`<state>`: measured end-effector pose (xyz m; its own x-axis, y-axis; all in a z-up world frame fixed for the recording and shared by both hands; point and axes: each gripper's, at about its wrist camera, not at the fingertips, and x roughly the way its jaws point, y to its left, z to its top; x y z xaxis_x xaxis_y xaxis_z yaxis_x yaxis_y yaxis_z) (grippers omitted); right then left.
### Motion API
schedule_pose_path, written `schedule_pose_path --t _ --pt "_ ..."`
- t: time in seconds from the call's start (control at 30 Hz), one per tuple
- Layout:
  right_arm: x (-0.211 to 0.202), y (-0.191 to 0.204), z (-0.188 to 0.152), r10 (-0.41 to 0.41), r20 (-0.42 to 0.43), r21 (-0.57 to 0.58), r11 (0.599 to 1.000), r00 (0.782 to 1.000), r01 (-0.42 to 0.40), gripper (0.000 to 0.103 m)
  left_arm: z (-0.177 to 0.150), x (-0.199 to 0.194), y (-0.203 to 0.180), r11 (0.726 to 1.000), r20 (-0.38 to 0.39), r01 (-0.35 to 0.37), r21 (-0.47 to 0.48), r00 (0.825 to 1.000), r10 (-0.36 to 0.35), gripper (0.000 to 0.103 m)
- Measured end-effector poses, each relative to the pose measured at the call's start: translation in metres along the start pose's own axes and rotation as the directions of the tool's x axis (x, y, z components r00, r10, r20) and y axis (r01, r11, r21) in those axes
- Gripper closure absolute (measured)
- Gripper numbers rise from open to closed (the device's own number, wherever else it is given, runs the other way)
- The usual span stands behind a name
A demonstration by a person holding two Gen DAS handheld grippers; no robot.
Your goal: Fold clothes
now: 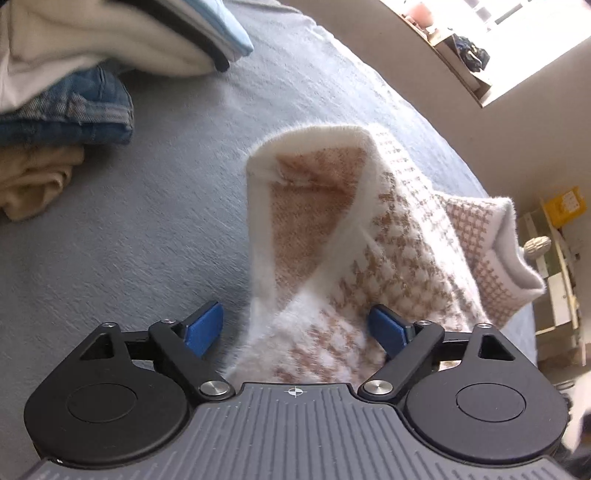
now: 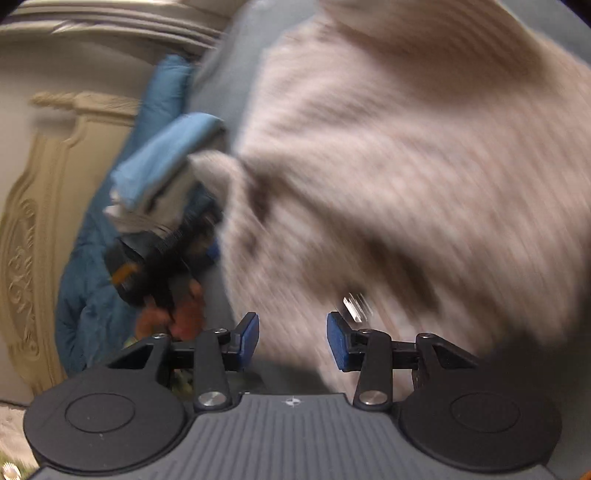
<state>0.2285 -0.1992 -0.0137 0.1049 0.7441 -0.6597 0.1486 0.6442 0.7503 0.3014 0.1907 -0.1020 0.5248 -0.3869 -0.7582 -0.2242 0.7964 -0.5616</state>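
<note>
while the left tongs (image 1: 295,328) stand wide, w/ both blue pads (image 1: 204,326) free of the cloth, the fluffy white-and-tan sweater (image 1: 369,258) lies just in front of them and partly between them, but the pads do not press on it. the sweater has a houndstooth pattern; its white edge is turned up and over, so the tan inner side shows. a sleeve cuff (image 1: 517,273) sticks out to the right. the sweater rests on the grey-blue bed cover (image 1: 147,221).

further out, at the upper left of the left wrist view, is a stack of folded clothes: blue jeans (image 1: 70,110), a beige piece (image 1: 33,181) under them, and white and light blue pieces (image 1: 122,37) on top. on the right, past the bed edge, a shelf unit (image 1: 557,266) stands by the wall, and a bright window (image 1: 517,33) is at the top.

the right tongs (image 2: 292,339) are partly apart, approx. half way, w/ nothing pinched between the pads (image 2: 338,341). this view is strongly blurred. the sweater (image 2: 406,166) fills most of it, beyond the tongs. to the left i see the other gripper (image 2: 162,258) in the person's hand (image 2: 173,314), a light blue folded piece (image 2: 166,158), a blue quilt (image 2: 96,288) and a carved cream headboard (image 2: 37,240). whether the right tongs touch the sweater, i cannot tell b/c of the blur.
</note>
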Motion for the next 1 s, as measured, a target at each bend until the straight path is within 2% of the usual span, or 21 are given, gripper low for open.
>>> schedule_pose_path --t 0.17,0.3,0.4,0.63,0.67,0.83,0.9,0.97,1.0 --pt "-0.004 -0.037 -0.036 0.046 0.029 0.206 0.977 0.999 -0.051 0.059 -0.014 -0.019 -0.006 0.995 0.019 -0.008 -0.099 1.000 0.010 0.048" --pt "-0.001 -0.062 -0.055 0.086 0.079 0.343 0.933 0.993 -0.109 0.059 -0.025 -0.035 -0.015 0.994 0.041 -0.029 -0.101 0.999 0.034 0.072" --pt "0.005 -0.076 -0.058 0.107 0.119 0.397 0.906 0.987 -0.146 0.058 -0.033 -0.052 -0.020 0.991 0.069 -0.021 -0.134 0.997 0.031 0.082" --pt "0.038 -0.094 -0.037 0.197 0.204 0.411 0.872 0.959 -0.267 0.055 -0.059 -0.096 -0.034 0.980 0.145 0.038 -0.194 0.989 -0.010 0.094" --pt "0.042 -0.096 -0.035 0.207 0.213 0.412 0.867 0.955 -0.280 0.055 -0.065 -0.105 -0.036 0.977 0.162 0.053 -0.206 0.987 -0.019 0.101" --pt "0.062 -0.100 -0.026 0.264 0.262 0.431 0.829 0.928 -0.357 0.056 -0.095 -0.143 -0.042 0.969 0.266 0.092 -0.229 0.964 -0.029 0.103" --pt "0.068 -0.098 -0.024 0.271 0.278 0.430 0.822 0.921 -0.372 0.060 -0.103 -0.145 -0.040 0.966 0.274 0.075 -0.248 0.962 -0.005 0.103" --pt "0.058 -0.087 -0.021 0.275 0.291 0.383 0.844 0.916 -0.375 0.072 -0.110 -0.143 -0.034 0.957 0.272 0.065 -0.283 0.962 0.016 0.103" --pt "0.052 -0.081 -0.020 0.278 0.298 0.357 0.855 0.913 -0.376 0.075 -0.113 -0.142 -0.030 0.952 0.271 0.059 -0.301 0.962 0.026 0.103"
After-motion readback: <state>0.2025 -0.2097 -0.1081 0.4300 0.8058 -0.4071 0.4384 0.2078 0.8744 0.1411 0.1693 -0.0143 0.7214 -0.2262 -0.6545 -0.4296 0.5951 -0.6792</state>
